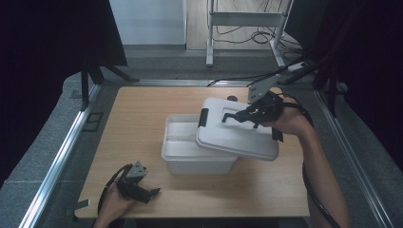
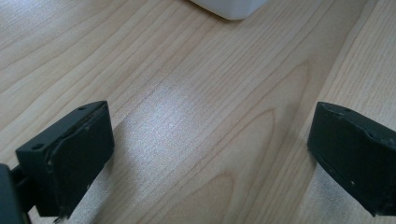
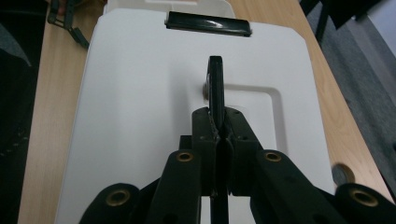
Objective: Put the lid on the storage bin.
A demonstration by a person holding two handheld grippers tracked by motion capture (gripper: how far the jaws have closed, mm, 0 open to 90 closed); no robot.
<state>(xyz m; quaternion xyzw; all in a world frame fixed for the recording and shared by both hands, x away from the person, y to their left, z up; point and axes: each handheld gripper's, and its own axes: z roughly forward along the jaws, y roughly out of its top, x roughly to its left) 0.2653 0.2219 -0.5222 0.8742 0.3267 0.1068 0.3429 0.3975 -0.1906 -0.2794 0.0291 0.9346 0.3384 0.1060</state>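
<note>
1. The left gripper point(image 1: 153, 192) rests low at the near left corner of the light wooden worktop point(image 1: 138, 118). Its fingers point(image 2: 70, 154) are spread wide with only bare wood between them. It holds nothing. It may best wait here, out of the way.

2. The white plastic storage box point(image 1: 190, 156) sits in the middle of the worktop. Its left part is open to the air, and the inside looks white and bare. A corner of the box peeks in at the far edge of the left gripper view point(image 2: 231, 8).

3. The big white plastic lid with black clips point(image 1: 237, 133) is held up and tilted. It covers the right part of the box and sticks out past it to the right. One black clip point(image 1: 204, 117) shows on its left edge.

4. The right gripper point(image 1: 242, 116) is above the lid, on the far right. Its fingers point(image 3: 205, 135) are squeezed tight on the thin black handle point(image 3: 215, 86) that stands up in the middle of the lid.

5. I think the step is to move the lid by its handle. To do it well, keep the squeeze firm, since the handle is thin and the lid could swing.

6. Keep the lid flat and move it slowly, so its edge does not bump the box or push it along.
</note>
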